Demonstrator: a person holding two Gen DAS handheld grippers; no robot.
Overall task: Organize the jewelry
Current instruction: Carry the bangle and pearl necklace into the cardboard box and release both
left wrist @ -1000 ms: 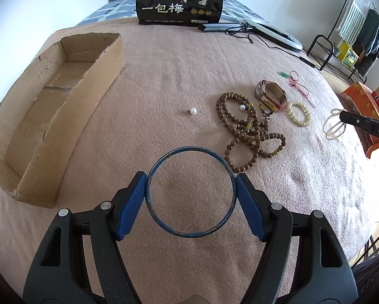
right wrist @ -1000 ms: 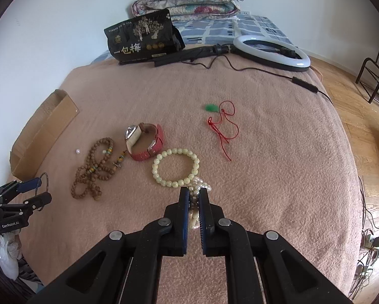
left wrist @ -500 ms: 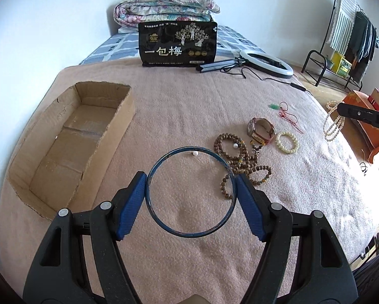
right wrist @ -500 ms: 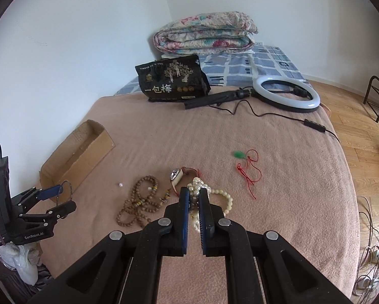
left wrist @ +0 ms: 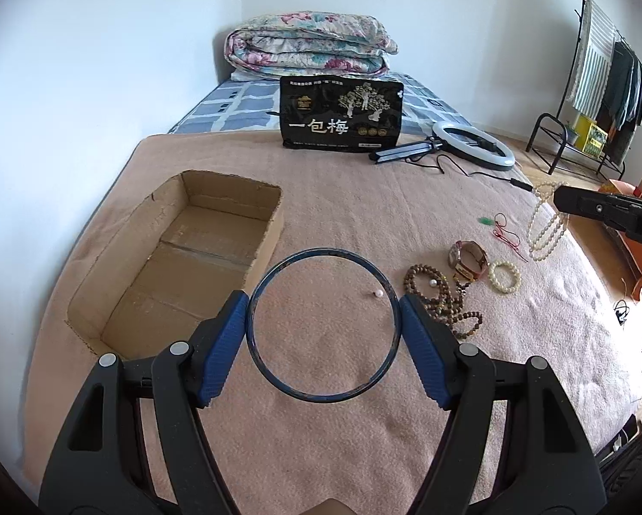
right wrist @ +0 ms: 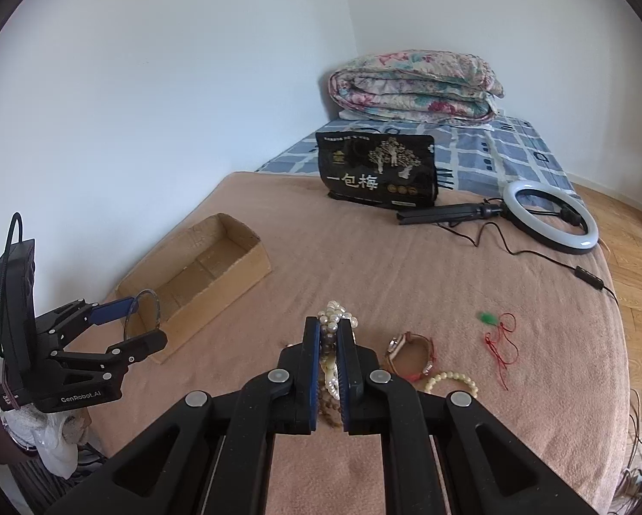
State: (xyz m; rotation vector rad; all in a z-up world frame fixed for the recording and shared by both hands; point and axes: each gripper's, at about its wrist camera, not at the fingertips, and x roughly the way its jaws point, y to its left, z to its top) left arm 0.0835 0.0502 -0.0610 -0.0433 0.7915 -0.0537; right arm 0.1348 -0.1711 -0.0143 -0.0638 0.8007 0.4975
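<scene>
Fingers of the left gripper (left wrist: 324, 330) clamp a dark bangle (left wrist: 323, 326) edgewise, ready for the cardboard box (left wrist: 179, 257) ahead-left; the right gripper (right wrist: 329, 339) pinches a dangling pearl necklace (right wrist: 333, 315), clear of the bed (left wrist: 363, 197).

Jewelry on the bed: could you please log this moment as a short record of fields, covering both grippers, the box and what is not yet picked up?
left gripper: holds blue bangle between its pads, above the blanket
right gripper: shut on pearl necklace, which hangs lifted off the bed
cardboard box: open top, no jewelry visible inside
lying on pink blanket: wooden bead strand, watch, pale bead bracelet, red cord with green pendant, loose pearl
</scene>
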